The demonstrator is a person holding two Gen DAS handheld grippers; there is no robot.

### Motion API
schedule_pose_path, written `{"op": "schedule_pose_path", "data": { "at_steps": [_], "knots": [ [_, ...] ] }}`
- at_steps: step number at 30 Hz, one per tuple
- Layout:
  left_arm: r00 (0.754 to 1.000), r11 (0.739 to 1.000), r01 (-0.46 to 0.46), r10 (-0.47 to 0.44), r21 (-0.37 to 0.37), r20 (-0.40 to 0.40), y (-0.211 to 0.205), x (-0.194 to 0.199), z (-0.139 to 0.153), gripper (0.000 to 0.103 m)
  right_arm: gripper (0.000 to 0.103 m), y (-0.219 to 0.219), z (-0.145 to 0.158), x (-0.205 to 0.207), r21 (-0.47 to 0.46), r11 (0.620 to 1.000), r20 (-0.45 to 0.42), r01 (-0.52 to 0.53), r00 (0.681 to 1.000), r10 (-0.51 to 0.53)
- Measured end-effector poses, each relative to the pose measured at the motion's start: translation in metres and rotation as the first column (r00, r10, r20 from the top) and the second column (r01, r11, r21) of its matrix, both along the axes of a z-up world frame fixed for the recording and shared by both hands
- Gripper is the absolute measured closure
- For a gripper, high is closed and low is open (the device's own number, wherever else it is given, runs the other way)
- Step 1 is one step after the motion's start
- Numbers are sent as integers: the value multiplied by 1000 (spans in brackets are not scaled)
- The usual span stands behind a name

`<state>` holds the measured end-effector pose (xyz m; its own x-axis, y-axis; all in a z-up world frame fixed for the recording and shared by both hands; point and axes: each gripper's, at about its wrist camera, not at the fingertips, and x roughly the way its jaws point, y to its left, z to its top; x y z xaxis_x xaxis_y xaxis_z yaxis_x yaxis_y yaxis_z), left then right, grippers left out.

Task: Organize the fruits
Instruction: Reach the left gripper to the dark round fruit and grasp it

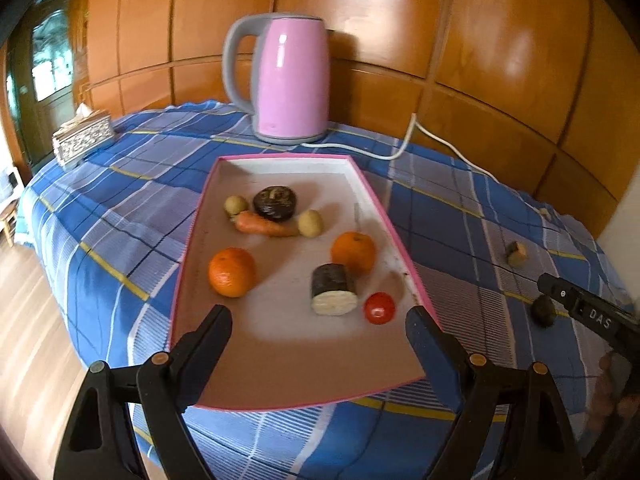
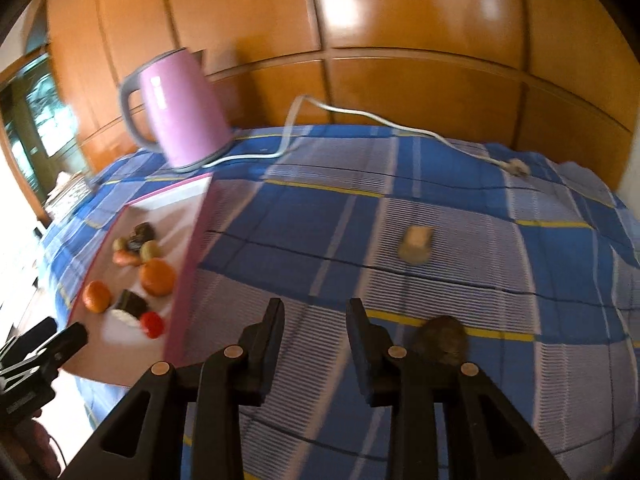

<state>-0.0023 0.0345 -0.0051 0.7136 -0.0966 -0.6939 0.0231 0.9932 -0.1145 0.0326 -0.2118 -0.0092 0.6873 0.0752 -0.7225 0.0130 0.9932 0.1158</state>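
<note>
Blue plaid tablecloth (image 1: 120,216) against glossy wood-panelled wall (image 1: 400,20).

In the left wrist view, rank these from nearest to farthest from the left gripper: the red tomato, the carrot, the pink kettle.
From the left gripper, open over the tray's near end:
1. Red tomato, near right part of the tray, close to the right finger.
2. Carrot, farther back, left of centre, beside the dark round piece.
3. Pink kettle, behind the tray on the checked cloth.
</note>
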Motion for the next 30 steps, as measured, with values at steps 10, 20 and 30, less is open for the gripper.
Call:
{"op": "schedule_pose_path", "data": {
  "at_steps": [10,20,30],
  "knots": [
    [974,974,225,-225,-29,7,-47,10,12,17,67,-84,-10,-23,-12,953,-20,302,953,-303],
    [852,855,515,-518,-61,-74,-135,24,4,30,67,-135,-25,-47,-35,884,-63,467,881,-468],
    [742,748,664,-659,1,-121,-215,36,-12,30,67,-146,-32,-53,-33,876,-75,482,873,-483]
  ]
}}
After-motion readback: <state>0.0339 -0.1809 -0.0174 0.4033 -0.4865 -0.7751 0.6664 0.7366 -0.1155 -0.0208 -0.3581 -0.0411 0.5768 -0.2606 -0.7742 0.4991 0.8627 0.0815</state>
